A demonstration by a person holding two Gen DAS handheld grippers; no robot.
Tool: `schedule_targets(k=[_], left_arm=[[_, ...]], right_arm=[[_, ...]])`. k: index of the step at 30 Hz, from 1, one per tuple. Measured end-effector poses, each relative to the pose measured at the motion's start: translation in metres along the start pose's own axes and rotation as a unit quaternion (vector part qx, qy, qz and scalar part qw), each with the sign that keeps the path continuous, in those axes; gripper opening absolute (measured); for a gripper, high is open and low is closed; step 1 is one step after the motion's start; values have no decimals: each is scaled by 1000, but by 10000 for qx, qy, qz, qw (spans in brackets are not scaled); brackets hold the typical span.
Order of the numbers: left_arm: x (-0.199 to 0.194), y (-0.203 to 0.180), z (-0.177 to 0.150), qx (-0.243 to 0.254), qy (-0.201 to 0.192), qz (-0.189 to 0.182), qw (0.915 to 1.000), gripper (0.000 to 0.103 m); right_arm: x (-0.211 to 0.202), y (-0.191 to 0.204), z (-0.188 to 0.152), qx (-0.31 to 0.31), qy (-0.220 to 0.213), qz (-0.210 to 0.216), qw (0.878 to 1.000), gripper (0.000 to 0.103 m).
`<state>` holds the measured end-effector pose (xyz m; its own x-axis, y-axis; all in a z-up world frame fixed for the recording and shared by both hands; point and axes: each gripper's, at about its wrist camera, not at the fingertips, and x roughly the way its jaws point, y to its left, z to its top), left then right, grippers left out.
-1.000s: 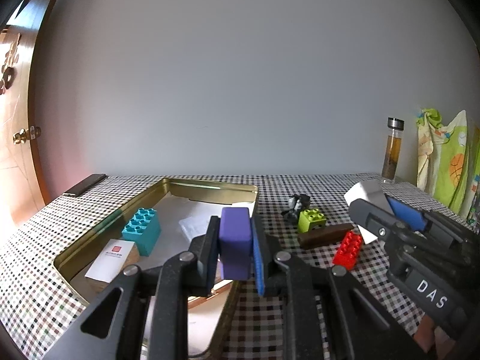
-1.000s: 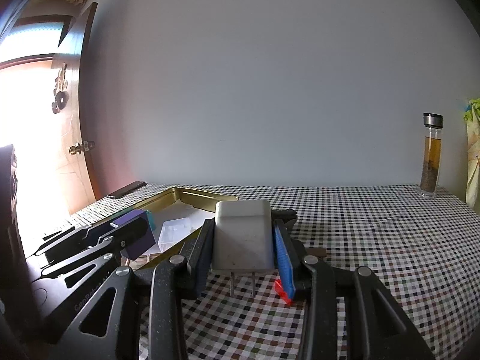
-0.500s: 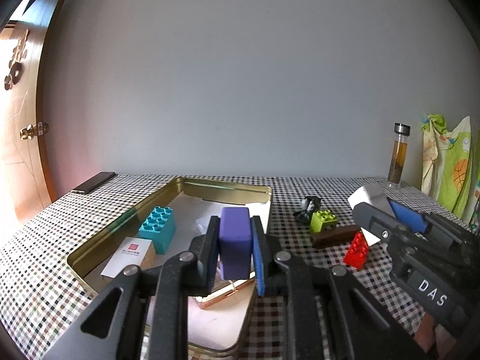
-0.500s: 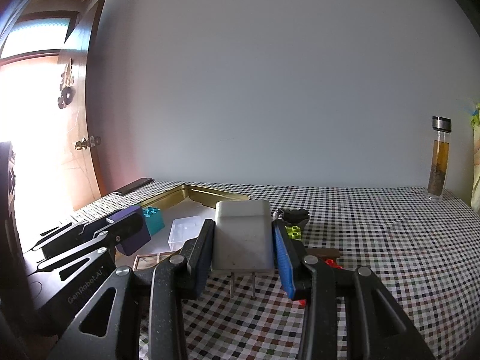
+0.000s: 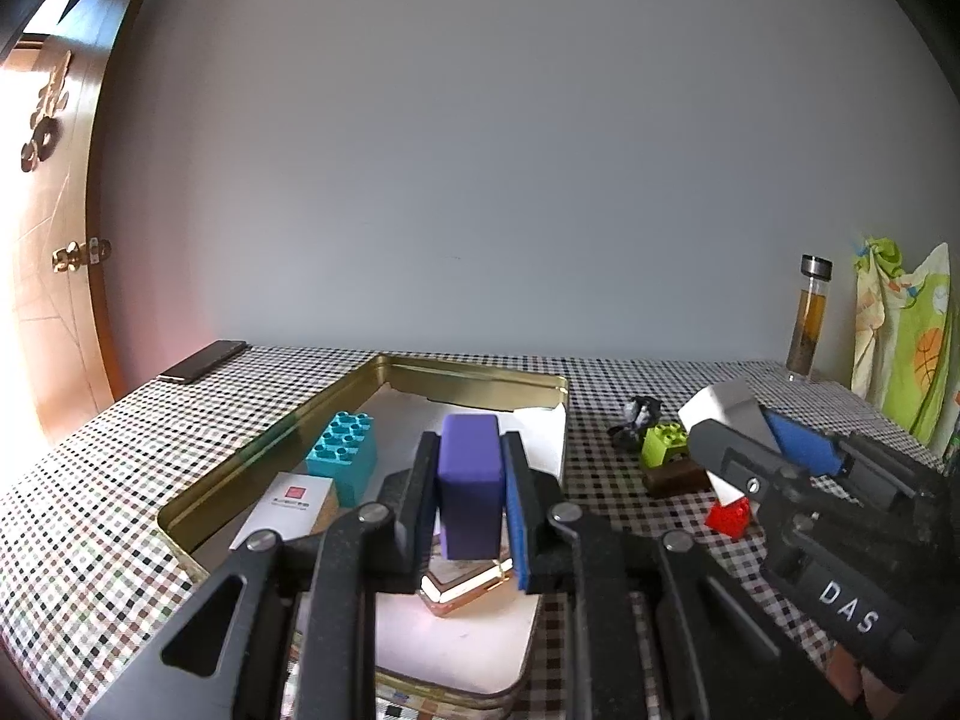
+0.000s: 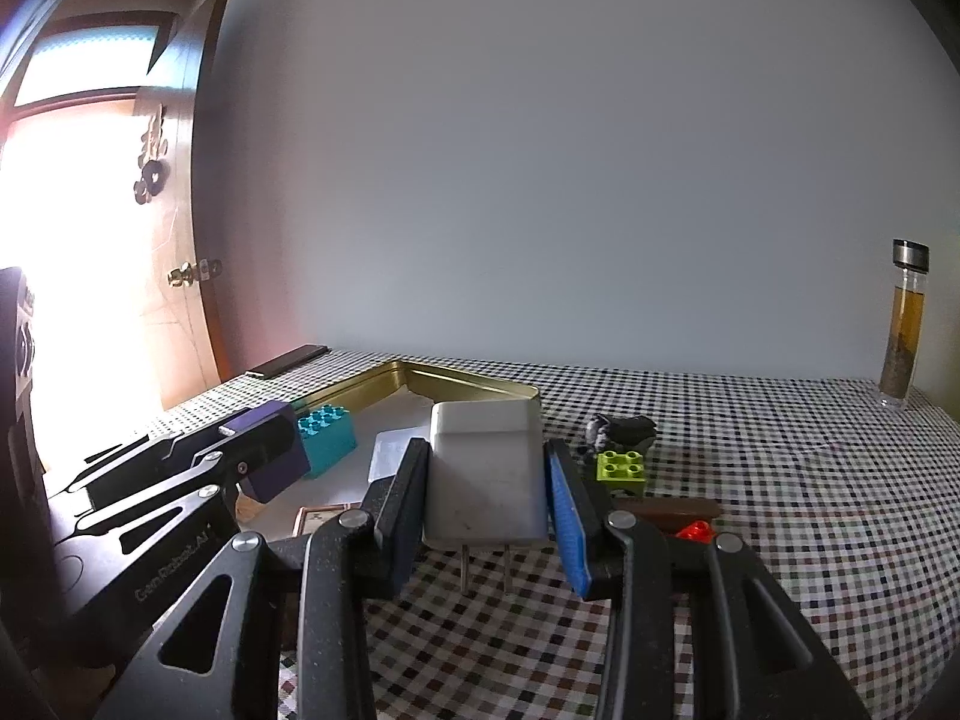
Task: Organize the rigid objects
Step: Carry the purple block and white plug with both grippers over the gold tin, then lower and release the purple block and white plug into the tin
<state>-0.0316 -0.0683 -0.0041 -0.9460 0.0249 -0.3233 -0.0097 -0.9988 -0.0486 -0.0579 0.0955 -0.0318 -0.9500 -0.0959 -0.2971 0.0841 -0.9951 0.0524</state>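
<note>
The left gripper (image 5: 469, 501) clamps a purple block (image 5: 468, 489) above the gold tin (image 5: 468, 381); the right gripper (image 6: 487, 501) pinches a white charger (image 6: 486, 474). Either could slip, or the two grippers collide.

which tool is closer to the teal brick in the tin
Left. The left tool, shut on the purple block, hangs over the gold tin just beside the teal brick. The right tool, gripping the white charger, sits outside the tin, farther off.
</note>
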Motion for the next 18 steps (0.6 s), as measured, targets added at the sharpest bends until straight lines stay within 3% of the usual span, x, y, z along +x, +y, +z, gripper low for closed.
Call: schedule_targets(k=[18], left_arm=[[4, 37, 3, -166, 45, 281, 9995, 18]], right_arm=[[34, 27, 4, -140, 461, 457, 9978, 41]])
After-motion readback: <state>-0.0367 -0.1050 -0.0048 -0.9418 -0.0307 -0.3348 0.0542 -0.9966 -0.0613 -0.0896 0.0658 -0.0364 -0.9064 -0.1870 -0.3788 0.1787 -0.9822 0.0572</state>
